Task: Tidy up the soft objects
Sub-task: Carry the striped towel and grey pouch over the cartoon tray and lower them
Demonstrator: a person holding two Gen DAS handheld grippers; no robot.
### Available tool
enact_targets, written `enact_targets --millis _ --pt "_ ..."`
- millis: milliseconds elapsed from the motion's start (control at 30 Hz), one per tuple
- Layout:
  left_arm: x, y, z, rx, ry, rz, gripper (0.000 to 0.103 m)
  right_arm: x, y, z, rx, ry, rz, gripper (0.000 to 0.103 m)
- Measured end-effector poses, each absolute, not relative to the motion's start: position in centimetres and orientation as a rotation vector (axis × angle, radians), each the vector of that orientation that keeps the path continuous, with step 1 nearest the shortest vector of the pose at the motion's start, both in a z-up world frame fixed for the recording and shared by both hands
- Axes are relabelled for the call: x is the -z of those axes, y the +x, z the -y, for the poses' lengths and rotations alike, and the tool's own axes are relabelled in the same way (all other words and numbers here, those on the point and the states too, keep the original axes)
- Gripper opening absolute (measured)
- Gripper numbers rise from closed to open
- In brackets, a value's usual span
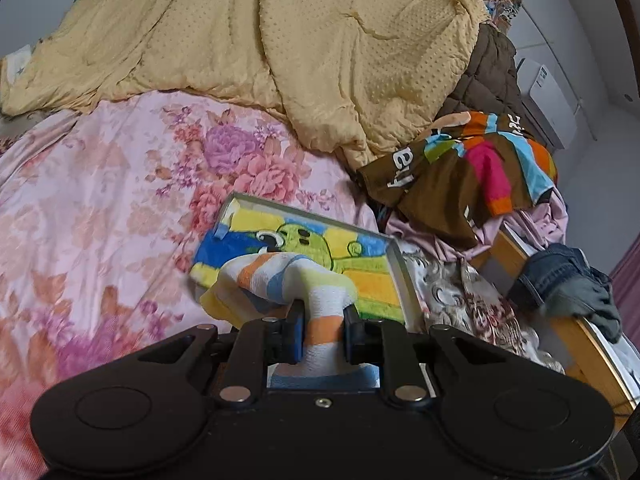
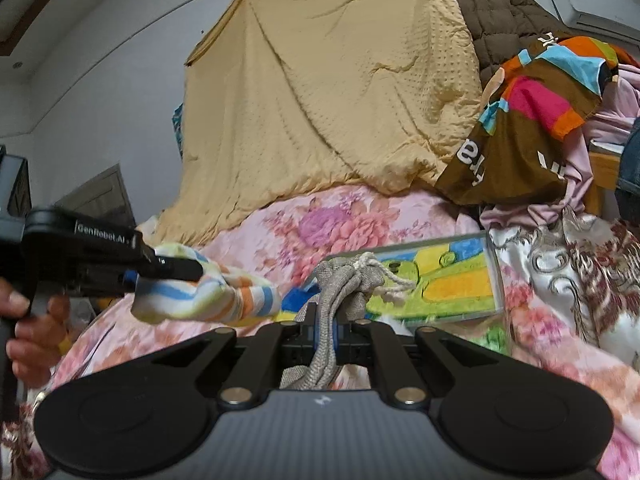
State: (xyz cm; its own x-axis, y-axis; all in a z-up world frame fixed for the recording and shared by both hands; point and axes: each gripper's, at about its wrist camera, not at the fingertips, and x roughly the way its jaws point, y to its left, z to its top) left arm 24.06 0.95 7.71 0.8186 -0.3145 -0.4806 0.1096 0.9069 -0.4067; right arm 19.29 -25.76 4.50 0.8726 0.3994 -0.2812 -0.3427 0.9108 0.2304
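Observation:
My left gripper (image 1: 322, 336) is shut on a striped white, orange and blue cloth (image 1: 280, 280) and holds it just in front of a shallow grey box (image 1: 394, 248) lined with a bright cartoon towel (image 1: 360, 252). In the right wrist view the left gripper (image 2: 176, 270) comes in from the left with the striped cloth (image 2: 208, 296) hanging from it. My right gripper (image 2: 326, 328) is shut on a grey drawstring pouch (image 2: 344, 292), held above the bed near the box (image 2: 494, 264).
The bed has a pink floral cover (image 1: 100, 220). A yellow quilt (image 1: 280, 40) is heaped behind. At the right lie a brown striped garment (image 1: 460, 168), a brown quilted jacket (image 1: 488, 80), jeans (image 1: 560, 276) and a patterned silver cloth (image 2: 568, 272).

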Motion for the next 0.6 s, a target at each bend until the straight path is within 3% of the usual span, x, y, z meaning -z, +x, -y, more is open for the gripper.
enact_targets --millis 600 --pt "-2.8 39.7 3.1 0.186 -0.342 -0.57 0.02 -1.7 36.5 29.2 -0.309 0.347 -0.376 0.006"
